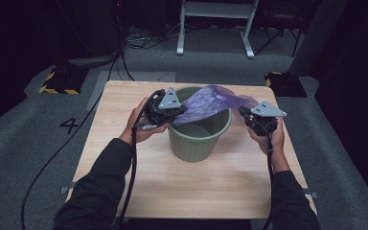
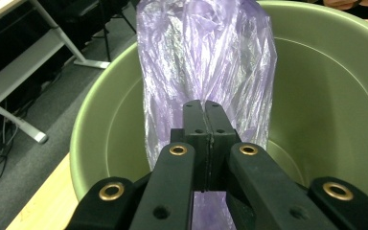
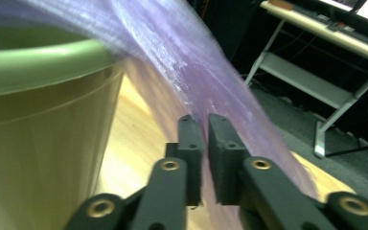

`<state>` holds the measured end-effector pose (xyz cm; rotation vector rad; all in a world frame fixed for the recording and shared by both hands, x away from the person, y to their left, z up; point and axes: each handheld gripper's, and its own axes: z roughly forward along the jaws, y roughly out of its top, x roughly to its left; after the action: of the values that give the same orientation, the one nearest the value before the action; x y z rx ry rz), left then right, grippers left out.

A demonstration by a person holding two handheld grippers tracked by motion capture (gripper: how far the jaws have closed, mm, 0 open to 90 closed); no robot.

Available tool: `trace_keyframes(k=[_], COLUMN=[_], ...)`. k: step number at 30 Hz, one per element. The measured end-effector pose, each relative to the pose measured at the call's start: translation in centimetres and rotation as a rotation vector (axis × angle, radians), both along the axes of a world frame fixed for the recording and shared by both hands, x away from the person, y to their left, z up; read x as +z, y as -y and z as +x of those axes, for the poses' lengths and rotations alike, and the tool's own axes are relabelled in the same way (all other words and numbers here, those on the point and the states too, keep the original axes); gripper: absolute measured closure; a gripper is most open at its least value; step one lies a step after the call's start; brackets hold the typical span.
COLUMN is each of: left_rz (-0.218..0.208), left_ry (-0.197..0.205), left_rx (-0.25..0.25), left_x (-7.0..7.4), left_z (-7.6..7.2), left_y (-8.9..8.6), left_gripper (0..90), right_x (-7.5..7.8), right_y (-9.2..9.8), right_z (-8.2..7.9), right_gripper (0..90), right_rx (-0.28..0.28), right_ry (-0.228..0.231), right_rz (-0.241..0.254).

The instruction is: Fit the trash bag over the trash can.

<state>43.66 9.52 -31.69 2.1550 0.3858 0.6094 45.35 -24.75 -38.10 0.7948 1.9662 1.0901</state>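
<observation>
Here both grippers pinch the purple bag [image 1: 210,101] stretched over the green bin [image 1: 199,139]: left gripper [image 2: 204,106] at the left rim, right gripper [image 3: 204,120] beyond the right rim. Each should hold firm while the film is drawn down over the rim evenly.

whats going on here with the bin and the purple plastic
A person at a wooden table is fitting a purple plastic bag to a green bin, with a handheld gripper in each hand. The left gripper is shut on the bag above the bin's open mouth. The right gripper, outside the bin's rim, has its jaws nearly together with the bag film between them. The bag stretches across the top of the bin between the two grippers and is not yet spread over the rim.
</observation>
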Motion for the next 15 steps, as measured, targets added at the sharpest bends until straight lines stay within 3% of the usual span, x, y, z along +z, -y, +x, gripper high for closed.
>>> trace_keyframes(k=[5, 8, 10, 15], left_rz=[-0.014, -0.024, -0.019, -0.022], left_ry=[-0.003, -0.011, -0.006, -0.005], left_rx=[0.024, 0.020, 0.010, 0.016], left_x=[-0.1, -0.3, -0.3, -0.3], left_z=[0.3, 0.4, 0.4, 0.5], left_y=[-0.1, 0.0, 0.1, 0.0], left_gripper=[82.8, 85.0, 89.0, 89.3], right_x=[0.6, 1.0, 1.1, 0.8], right_y=[1.0, 1.6, 1.8, 1.7], right_z=[-0.8, -1.2, -1.4, -1.5], right_gripper=[90.0, 90.0, 90.0, 90.0], right_rx=[-0.028, -0.023, -0.020, 0.009], right_ry=[0.045, 0.054, 0.056, 0.046], right_rz=[0.045, 0.073, 0.071, 0.048])
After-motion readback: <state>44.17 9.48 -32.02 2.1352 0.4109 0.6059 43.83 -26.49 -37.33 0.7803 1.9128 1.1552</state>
